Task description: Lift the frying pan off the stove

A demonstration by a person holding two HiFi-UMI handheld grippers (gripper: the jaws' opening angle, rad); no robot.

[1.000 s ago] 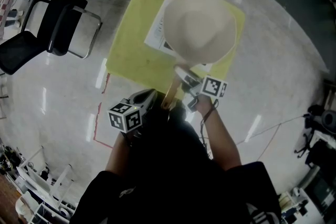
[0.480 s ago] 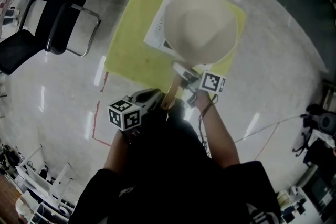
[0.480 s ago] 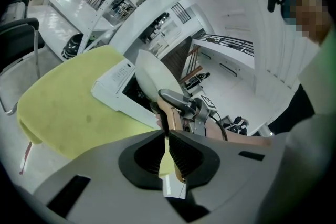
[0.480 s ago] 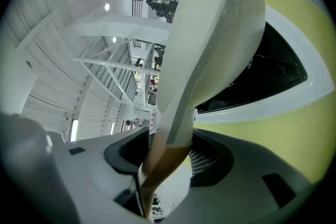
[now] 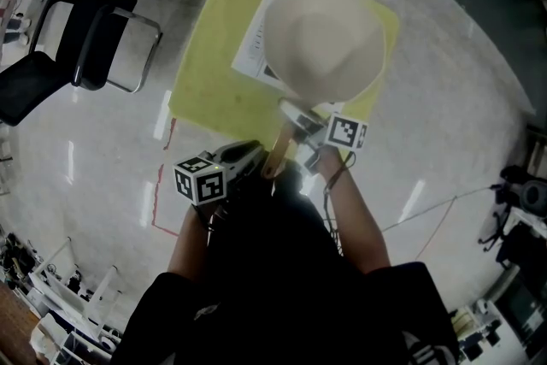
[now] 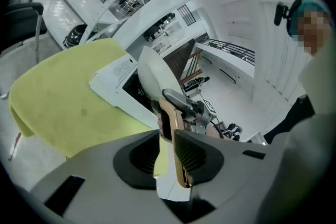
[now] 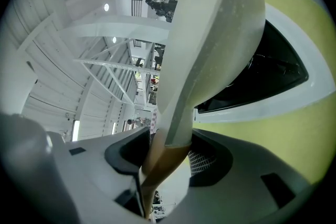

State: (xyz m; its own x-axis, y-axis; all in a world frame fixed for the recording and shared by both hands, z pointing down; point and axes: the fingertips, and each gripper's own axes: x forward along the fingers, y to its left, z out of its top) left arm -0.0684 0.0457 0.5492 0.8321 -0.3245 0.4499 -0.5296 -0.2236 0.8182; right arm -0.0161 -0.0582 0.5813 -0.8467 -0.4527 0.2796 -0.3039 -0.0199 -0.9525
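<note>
My right gripper (image 5: pixel 301 126) is clenched on the wooden handle (image 5: pixel 278 151) of the frying pan (image 5: pixel 323 38), near where the wood meets the pale neck; in the right gripper view both pads press the handle's sides and the bowl rises straight ahead of the jaws. My left gripper (image 5: pixel 249 158) sits behind the right one, at the handle's butt end; in the left gripper view the wood lies between its jaws against one pad, with a sliver of light at the other, so I judge it loose around the handle rather than biting, though the angle is poor. The pan hangs ahead of both tools, its underside clear of the black glass of the stove (image 5: pixel 250 49), which lies below and beyond the right jaws on the yellow table (image 5: pixel 209 81). The handle's long axis runs from the pan back toward me, through the right jaws first, then the left; so the right gripper is nearer the bowl and, I reckon, carries the load. The lift looks largely made; the weight lies all ahead of the grip and could tip the bowl down.
</note>
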